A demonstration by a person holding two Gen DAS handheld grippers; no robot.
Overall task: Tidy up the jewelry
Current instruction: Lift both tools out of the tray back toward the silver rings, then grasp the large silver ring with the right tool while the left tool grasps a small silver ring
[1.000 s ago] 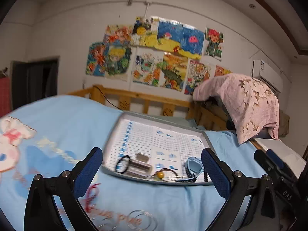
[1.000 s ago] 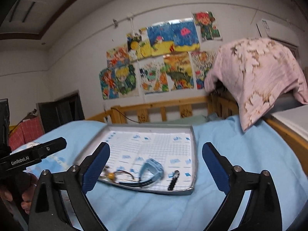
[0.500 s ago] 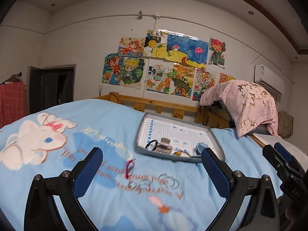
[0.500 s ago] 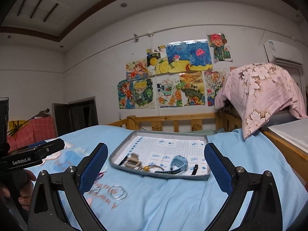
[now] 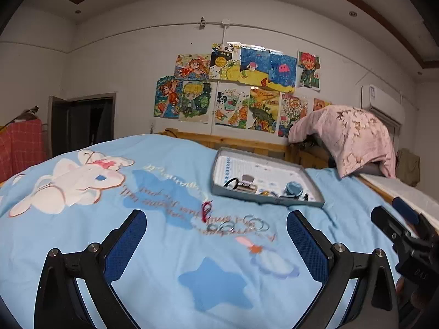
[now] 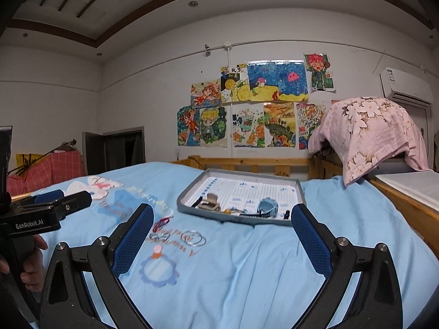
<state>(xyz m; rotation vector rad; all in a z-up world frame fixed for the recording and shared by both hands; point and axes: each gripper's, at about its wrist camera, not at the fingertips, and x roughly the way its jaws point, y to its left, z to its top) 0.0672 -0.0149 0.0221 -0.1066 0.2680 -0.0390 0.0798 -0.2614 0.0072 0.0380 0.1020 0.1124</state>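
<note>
A light-blue bedspread (image 5: pixel 170 260) printed with a white rabbit covered the bed, and on it sat a grey tray (image 6: pixel 189 209) lined with gridded paper. In the tray lay a black ring, a small metallic clip-like piece, an amber bead and a blue watch (image 6: pixel 267 207), all crowded along the near edge. Silver rings (image 5: pixel 238 225) lay loose on the bedspread just short of the tray, a red cord (image 5: pixel 206 210) beside them to the left — nothing stood between them and either claw.

The left gripper (image 5: pixel 216 235) was spread wide, its blue pads holding nothing and touching nothing. The right gripper (image 6: pixel 221 227) hung equally wide and empty above the cover.

Only the right wrist view showed a hand (image 6: pixel 30 263) wrapped round the left tool's handle; the left wrist view caught just the black end of the right tool. A pink floral blanket (image 6: pixel 367 134) draped the wooden frame behind — drawings papered the wall.
</note>
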